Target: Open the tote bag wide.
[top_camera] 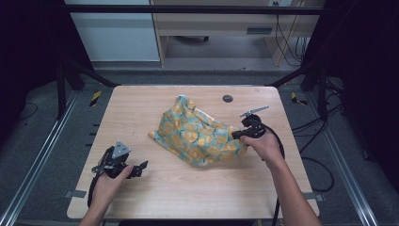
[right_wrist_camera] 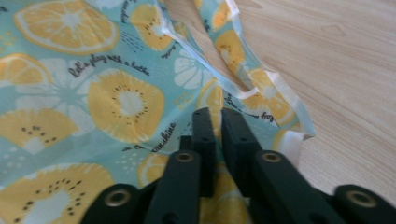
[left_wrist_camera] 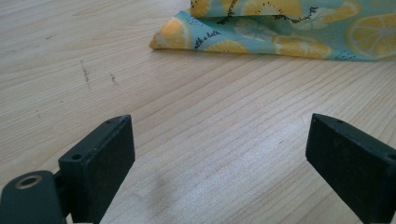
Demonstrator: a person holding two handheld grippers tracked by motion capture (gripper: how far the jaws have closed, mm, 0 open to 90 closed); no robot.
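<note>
A teal cloth [top_camera: 200,133] printed with yellow citrus slices lies crumpled in the middle of the wooden table [top_camera: 141,103]. My right gripper [top_camera: 236,134] is at the cloth's right end, shut on a fold of it; in the right gripper view the jaws meet on the cloth [right_wrist_camera: 116,98] near its white hem, gripper [right_wrist_camera: 218,119]. My left gripper [top_camera: 141,166] rests low near the table's front left, open, with bare wood between its jaws. In the left gripper view the cloth [left_wrist_camera: 280,32] lies ahead of the gripper [left_wrist_camera: 219,144], apart from it.
A dark round hole [top_camera: 227,98] sits in the table top behind the cloth. Black frame posts [top_camera: 63,80] stand at the table's far corners. Cables trail across the grey floor [top_camera: 329,160] on the right.
</note>
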